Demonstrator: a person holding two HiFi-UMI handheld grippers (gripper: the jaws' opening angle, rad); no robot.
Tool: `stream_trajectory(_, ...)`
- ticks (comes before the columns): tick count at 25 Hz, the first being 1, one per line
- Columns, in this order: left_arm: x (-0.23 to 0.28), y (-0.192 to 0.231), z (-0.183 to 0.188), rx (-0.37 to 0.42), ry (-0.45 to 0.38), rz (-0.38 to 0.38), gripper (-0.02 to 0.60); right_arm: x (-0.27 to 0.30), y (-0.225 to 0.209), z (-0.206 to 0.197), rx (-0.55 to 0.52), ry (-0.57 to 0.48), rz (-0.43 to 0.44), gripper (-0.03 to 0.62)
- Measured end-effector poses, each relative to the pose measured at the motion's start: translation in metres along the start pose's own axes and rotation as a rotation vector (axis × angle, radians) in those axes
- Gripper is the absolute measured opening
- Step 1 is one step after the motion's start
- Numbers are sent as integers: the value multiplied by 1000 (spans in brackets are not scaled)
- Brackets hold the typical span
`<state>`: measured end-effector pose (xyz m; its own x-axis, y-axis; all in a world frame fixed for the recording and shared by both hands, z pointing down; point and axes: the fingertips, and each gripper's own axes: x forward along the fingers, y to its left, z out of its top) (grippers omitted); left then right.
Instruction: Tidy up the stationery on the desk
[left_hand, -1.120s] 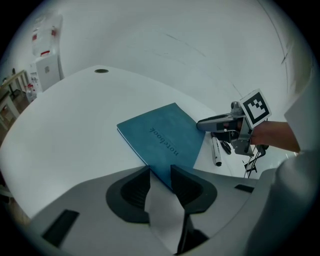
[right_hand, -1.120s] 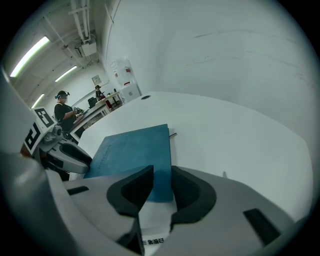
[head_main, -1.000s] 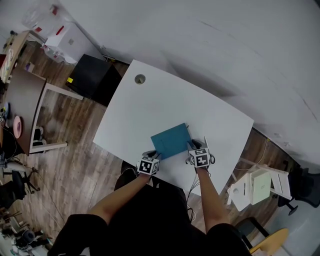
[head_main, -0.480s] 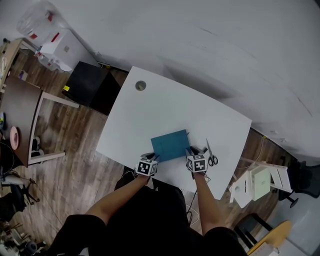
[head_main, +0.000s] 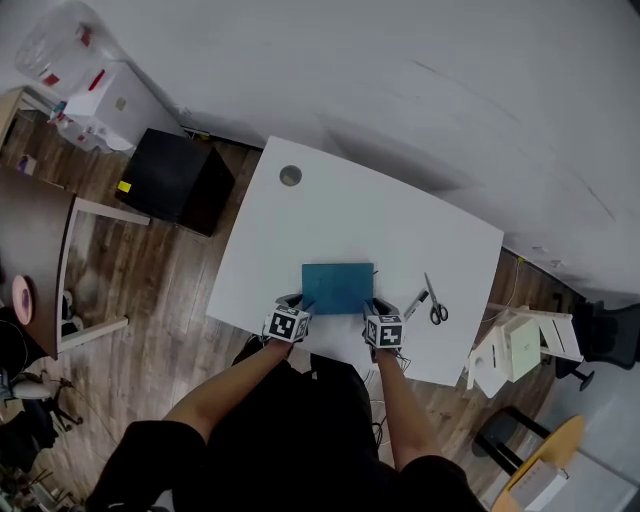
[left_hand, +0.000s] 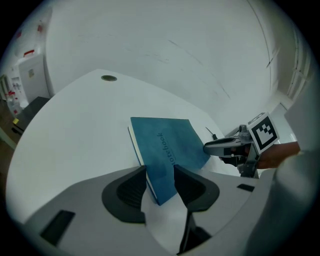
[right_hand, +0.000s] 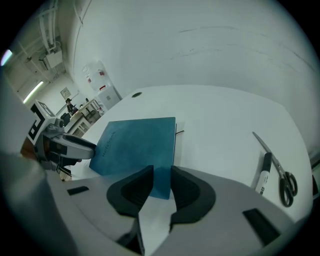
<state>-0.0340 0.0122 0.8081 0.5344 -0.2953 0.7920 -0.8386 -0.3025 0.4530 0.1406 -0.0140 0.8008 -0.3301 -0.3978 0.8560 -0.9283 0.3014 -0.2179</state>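
A blue notebook (head_main: 338, 287) lies flat on the white desk (head_main: 330, 215) near its front edge. My left gripper (head_main: 297, 303) is at its near left corner. In the left gripper view that corner (left_hand: 167, 150) sits between the jaws of my left gripper (left_hand: 160, 182), which have just been opening, with a gap on one side. My right gripper (head_main: 372, 309) is at the near right corner. The right gripper view shows the notebook (right_hand: 137, 145) filling the narrow gap of the right gripper (right_hand: 161, 185). A marker (head_main: 415, 304) and scissors (head_main: 434, 300) lie to the right.
A round cable hole (head_main: 291, 176) sits at the desk's far left corner. A black cabinet (head_main: 170, 175) stands left of the desk, a brown table (head_main: 40, 240) further left. White and green boxes (head_main: 515, 345) are off the desk's right end. The wall runs behind.
Both grippers and the notebook have shifted left, away from the marker and scissors. The notebook has turned from a slant to lie square with the desk's front edge.
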Motion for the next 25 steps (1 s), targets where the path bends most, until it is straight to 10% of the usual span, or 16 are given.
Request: stream_trajectory(25,-52,138,40,77,-29,66,179,31,133,5,27,-18,-51,103)
